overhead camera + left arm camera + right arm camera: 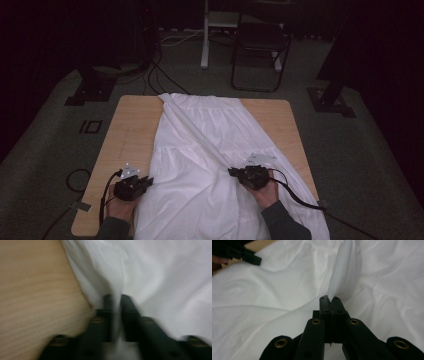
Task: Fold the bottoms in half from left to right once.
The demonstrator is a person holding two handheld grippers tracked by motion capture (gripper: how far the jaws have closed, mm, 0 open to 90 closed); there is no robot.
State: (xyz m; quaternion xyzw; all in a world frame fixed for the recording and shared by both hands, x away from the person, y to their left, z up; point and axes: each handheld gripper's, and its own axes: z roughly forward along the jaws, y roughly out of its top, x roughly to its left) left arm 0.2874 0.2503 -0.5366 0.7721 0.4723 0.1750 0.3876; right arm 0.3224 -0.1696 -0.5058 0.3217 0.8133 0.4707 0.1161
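Pinching the white cotton garment (200,150) at its left edge, the left gripper (146,183) has its jaws clamped on cloth. The right gripper (233,172) is clamped on a raised fold over the light wooden table (130,130).

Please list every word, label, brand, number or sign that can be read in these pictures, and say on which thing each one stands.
No readable text in any view.
White garment: plain, no print or label visible.
Wooden table: bare wood grain.
Left hand-held gripper and right hand-held gripper: black, no marking legible.
Floor marking: a dark rectangular outline left of the table, not legible as text.
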